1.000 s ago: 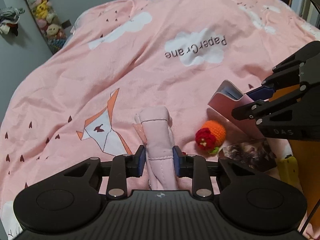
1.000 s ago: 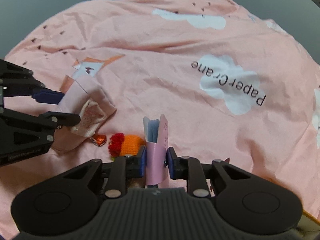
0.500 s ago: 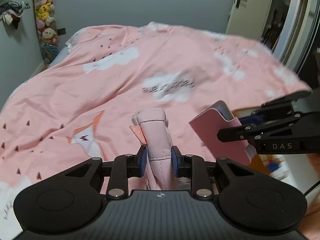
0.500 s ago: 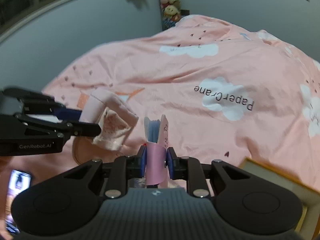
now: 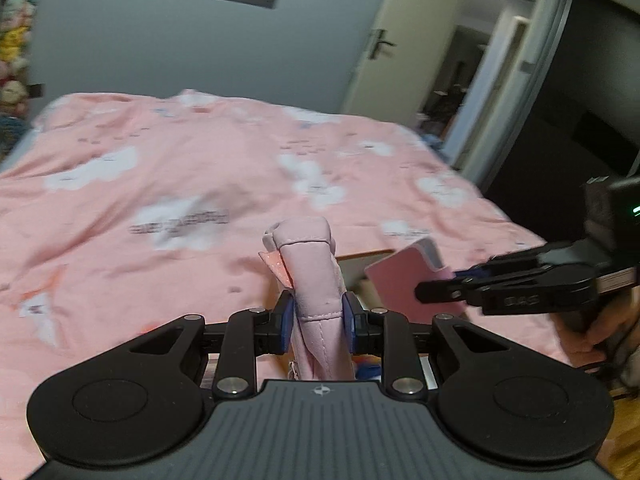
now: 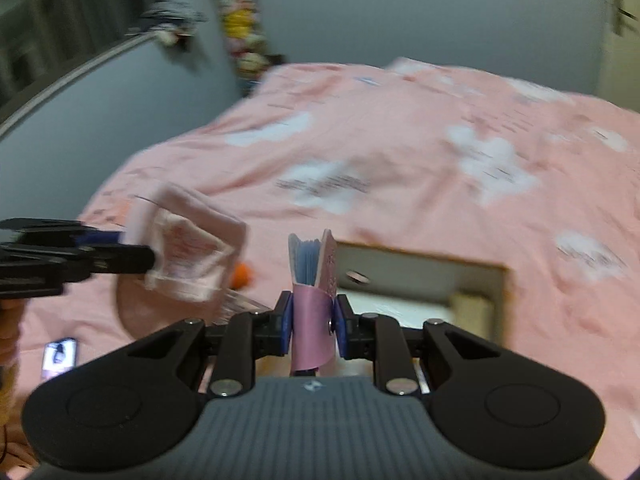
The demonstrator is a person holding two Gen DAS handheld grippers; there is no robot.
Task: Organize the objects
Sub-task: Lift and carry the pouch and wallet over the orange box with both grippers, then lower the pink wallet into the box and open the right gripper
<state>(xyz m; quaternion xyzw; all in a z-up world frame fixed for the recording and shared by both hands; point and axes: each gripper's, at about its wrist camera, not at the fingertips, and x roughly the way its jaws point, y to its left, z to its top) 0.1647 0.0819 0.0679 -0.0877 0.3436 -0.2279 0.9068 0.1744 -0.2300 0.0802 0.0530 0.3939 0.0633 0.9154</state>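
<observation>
My left gripper (image 5: 318, 314) is shut on a pale pink padded pouch (image 5: 314, 276) that stands up between its blue pads, lifted off the bed. In the right wrist view that pouch (image 6: 192, 256) hangs at the left, held by the left gripper (image 6: 120, 250). My right gripper (image 6: 313, 320) is shut on a pink card wallet (image 6: 312, 280) with blue leaves fanned at its top. The left wrist view shows the wallet (image 5: 404, 280) held by the right gripper (image 5: 448, 286) at the right, close beside the pouch. An open wooden box (image 6: 476, 266) lies on the bed just beyond the wallet.
A pink duvet (image 5: 168, 184) with white clouds covers the bed. An orange crocheted ball (image 6: 244, 274) and a photo card (image 6: 60, 356) lie on it at lower left. Plush toys (image 6: 240, 32) hang on the grey wall. A door (image 5: 380, 48) stands open at right.
Both grippers have risen off the bed with the pouch and the wallet still held, and the views have tipped up to show walls and door. The wooden box has come into view.
</observation>
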